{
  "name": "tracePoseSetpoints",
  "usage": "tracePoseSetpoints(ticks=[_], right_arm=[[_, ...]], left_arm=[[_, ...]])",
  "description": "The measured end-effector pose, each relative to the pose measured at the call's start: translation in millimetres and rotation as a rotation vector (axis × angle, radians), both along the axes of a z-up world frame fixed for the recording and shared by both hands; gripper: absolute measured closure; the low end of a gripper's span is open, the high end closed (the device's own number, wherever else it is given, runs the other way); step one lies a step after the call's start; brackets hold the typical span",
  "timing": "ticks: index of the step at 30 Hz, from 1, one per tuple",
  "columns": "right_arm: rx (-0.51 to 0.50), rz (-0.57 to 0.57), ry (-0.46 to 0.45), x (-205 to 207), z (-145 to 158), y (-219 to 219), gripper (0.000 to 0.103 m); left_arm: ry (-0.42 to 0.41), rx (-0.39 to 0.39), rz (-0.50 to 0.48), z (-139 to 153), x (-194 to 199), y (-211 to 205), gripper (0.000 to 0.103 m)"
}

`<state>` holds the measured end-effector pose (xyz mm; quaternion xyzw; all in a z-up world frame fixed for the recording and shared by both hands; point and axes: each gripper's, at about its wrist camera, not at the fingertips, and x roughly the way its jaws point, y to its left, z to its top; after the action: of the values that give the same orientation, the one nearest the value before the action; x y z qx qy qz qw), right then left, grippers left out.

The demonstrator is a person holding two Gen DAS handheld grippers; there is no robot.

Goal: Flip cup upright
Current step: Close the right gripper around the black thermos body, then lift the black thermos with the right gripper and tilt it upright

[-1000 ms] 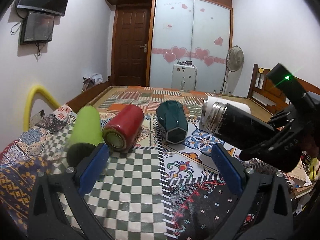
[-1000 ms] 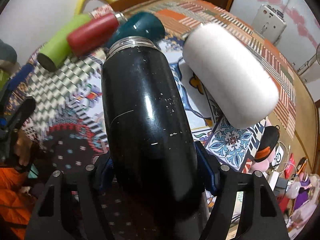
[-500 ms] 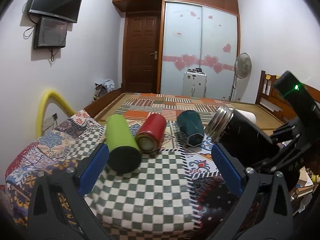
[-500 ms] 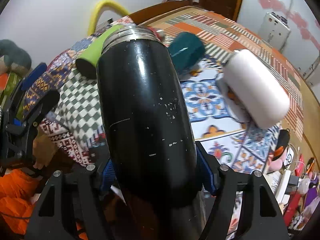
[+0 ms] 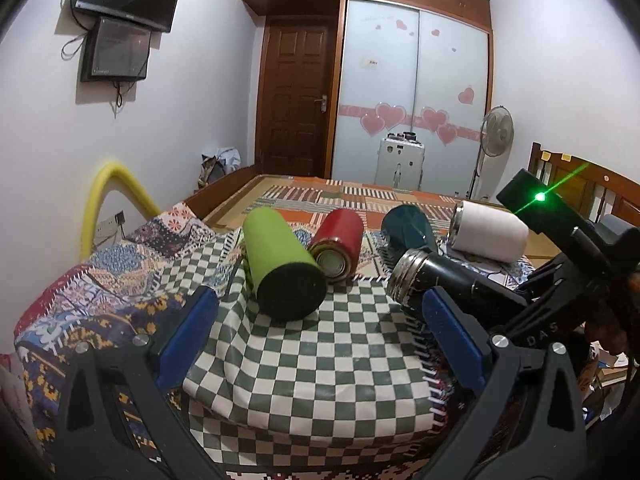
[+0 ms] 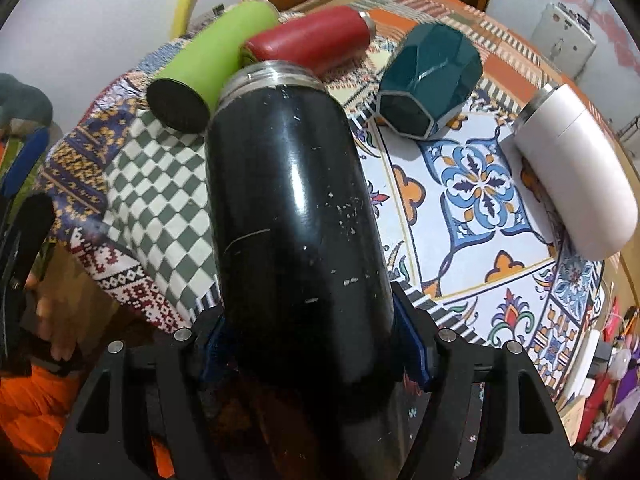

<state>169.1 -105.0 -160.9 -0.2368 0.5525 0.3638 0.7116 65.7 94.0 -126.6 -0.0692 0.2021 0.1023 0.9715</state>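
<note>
My right gripper is shut on a black steel cup, holding it near its base. The cup lies tilted above the cloth with its silver threaded mouth pointing away; it also shows in the left wrist view. My left gripper is open and empty, over the checkered cloth, just left of the black cup. A green cup, a red cup, a teal faceted cup and a white cup lie on their sides on the bed.
The patchwork cloth covers the bed corner, dropping off at the near edge. A yellow foam tube arches at the left. A wooden headboard stands at the right. Clutter lies beyond the right bed edge.
Both grippers pulled back toward the near bed corner. The black cup in my right gripper came lower and nearer the checkered cloth, still tilted mouth-away. The other cups have not moved.
</note>
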Motion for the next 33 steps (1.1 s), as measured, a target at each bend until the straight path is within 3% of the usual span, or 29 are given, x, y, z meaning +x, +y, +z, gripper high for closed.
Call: tracePoseSetpoints(ticks=[6, 10, 18, 25, 29, 33], right_arm=[[-0.037, -0.002, 0.029, 9, -8, 11, 0.038], [-0.030, 0.032, -0.046, 1, 8, 16, 0.037], [0.139, 0.015, -0.135, -19, 42, -20, 0.034], [0.291, -0.098, -0.387, -31, 77, -83, 0.024], [0.340, -0.177, -0.519, -37, 85, -114, 0.023], [0.431, -0.243, -0.578, -42, 88, -142, 0.018]], left_arm=[[0.025, -0.033, 0.011, -8, 5, 8, 0.000], [0.041, -0.045, 0.004, -6, 11, 6, 0.000], [0.068, 0.007, -0.043, 17, 30, -22, 0.000], [0.185, -0.052, -0.144, 22, 65, -46, 0.000], [0.290, -0.072, -0.171, 22, 92, -60, 0.000], [0.397, -0.093, -0.194, 20, 116, -71, 0.000]])
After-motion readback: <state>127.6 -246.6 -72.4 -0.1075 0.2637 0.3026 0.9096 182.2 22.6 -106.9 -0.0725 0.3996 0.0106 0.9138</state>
